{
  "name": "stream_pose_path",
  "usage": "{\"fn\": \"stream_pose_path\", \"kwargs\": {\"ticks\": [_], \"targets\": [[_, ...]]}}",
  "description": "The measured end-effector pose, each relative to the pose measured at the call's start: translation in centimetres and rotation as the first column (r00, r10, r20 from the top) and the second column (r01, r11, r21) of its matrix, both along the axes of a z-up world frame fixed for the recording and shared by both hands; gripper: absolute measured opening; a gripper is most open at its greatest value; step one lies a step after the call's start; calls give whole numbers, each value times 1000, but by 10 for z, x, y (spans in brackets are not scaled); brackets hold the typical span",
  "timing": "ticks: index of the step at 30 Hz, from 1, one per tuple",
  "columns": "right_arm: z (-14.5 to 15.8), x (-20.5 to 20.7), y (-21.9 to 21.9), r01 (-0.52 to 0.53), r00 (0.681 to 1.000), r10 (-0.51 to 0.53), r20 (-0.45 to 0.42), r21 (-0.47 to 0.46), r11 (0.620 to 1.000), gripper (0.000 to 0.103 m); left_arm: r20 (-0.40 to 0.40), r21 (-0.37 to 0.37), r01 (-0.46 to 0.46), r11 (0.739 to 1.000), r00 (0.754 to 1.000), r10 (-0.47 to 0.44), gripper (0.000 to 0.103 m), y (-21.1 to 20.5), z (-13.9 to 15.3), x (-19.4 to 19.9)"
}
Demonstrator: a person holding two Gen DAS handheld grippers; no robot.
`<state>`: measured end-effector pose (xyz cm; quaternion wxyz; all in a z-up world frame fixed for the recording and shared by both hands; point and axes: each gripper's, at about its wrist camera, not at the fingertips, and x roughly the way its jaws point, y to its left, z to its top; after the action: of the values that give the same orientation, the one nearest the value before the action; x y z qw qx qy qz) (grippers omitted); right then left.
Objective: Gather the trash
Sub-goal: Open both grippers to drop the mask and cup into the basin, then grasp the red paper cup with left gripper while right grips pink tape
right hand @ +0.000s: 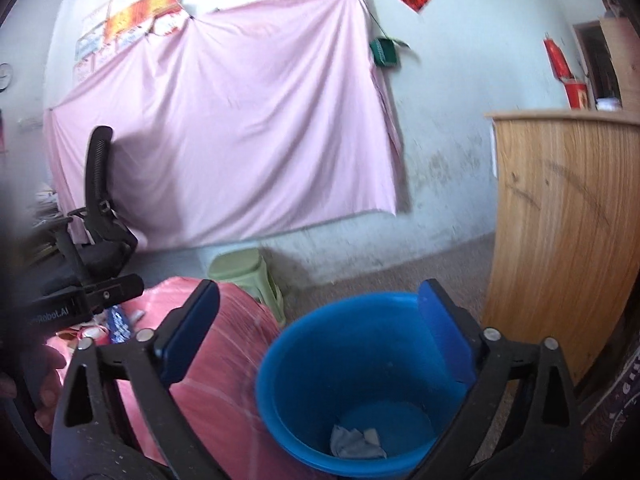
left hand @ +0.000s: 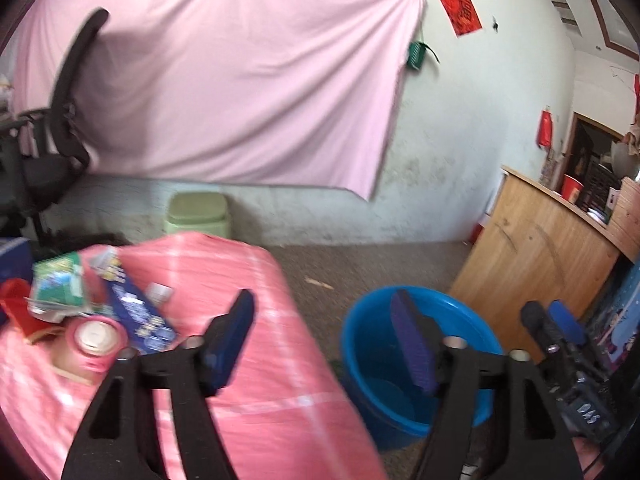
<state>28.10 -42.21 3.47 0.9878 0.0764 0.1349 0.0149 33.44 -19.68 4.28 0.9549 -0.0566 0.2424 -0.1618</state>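
Observation:
A blue bucket [left hand: 404, 360] stands on the floor beside a table with a pink cloth [left hand: 248, 380]. In the right wrist view the bucket [right hand: 360, 360] holds a crumpled pale tissue [right hand: 356, 442]. Trash lies at the table's left: a green packet [left hand: 58, 282], a blue box [left hand: 138, 318], a pink can [left hand: 96, 344] and a red wrapper [left hand: 14, 300]. My left gripper [left hand: 324, 332] is open and empty, over the table's right edge. My right gripper [right hand: 320, 332] is open and empty, above the bucket; it also shows in the left wrist view [left hand: 556, 324].
A green plastic stool [left hand: 198, 214] stands by the wall behind the table. A black office chair [left hand: 52, 140] is at the left. A wooden counter [left hand: 532, 256] stands right of the bucket. A pink sheet [left hand: 224, 80] hangs on the wall.

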Motion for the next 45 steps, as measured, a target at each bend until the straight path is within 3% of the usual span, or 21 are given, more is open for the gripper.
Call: {"fn": "stream_pose_path", "kwargs": {"ticks": [1,9,15,22,26,30,39,45], "targets": [[4,-3,7,-11,1000,12,26,-8,1000,103,20,-1,-17,1000,1000,17,86,4,3,-2],[29,-21,56,-98,979,103,178,-37,995,103,149,-15,-138,990,979,139,96,64,17,-35],[41,-29,92,-172,953,182,243,-59,983,103,226,-20,-249,968,942,247,97,110,23,-66],[41,-28,136,-251,930,267,254,-95,963,103,292,0,-363,932,891,347,97,162,18,-94],[38,-23,163,-306,918,322,230,-102,946,103,302,18,-399,917,876,376,97,187,8,-105],[29,-12,191,-356,910,374,180,-127,926,103,276,41,-417,908,878,390,97,205,-7,-105],[-1,30,251,-435,898,439,-37,-228,871,103,110,81,-388,918,919,379,97,242,-37,-77],[-25,54,277,-517,854,482,-195,-231,824,103,4,65,-339,938,941,340,93,254,-50,-56]]}}
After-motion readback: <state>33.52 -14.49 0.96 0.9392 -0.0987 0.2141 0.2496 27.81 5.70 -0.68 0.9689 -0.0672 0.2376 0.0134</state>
